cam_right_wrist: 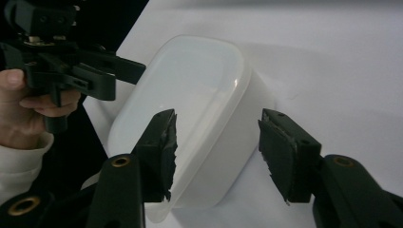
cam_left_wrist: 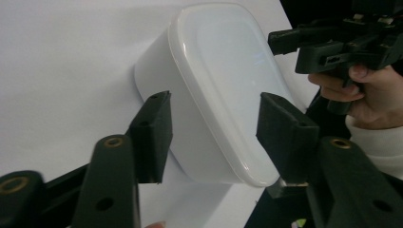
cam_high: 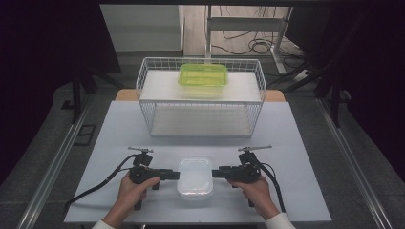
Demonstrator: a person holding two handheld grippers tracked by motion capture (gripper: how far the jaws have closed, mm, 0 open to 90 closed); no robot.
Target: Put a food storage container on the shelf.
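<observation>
Left gripper (cam_high: 168, 174): jaws spread, straddling the left edge of the white lidded box (cam_high: 195, 177), pads apparently not yet pressing.
Box: on the white table (cam_high: 119, 143), long axis running away from the person (midway between both hands).
Right gripper (cam_high: 219, 172): jaws spread, bracketing the right edge.

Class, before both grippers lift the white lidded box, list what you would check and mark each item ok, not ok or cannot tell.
1. Left gripper at the white box's left side: ok.
2. Right gripper at its right side: ok.
3. Left fingers pressing the box: cannot tell.
4. Right fingers pressing the box: not ok, gap visible.
5. Lid seated: ok.
6. Wire basket holds a green container; lower shelf free: ok.
</observation>
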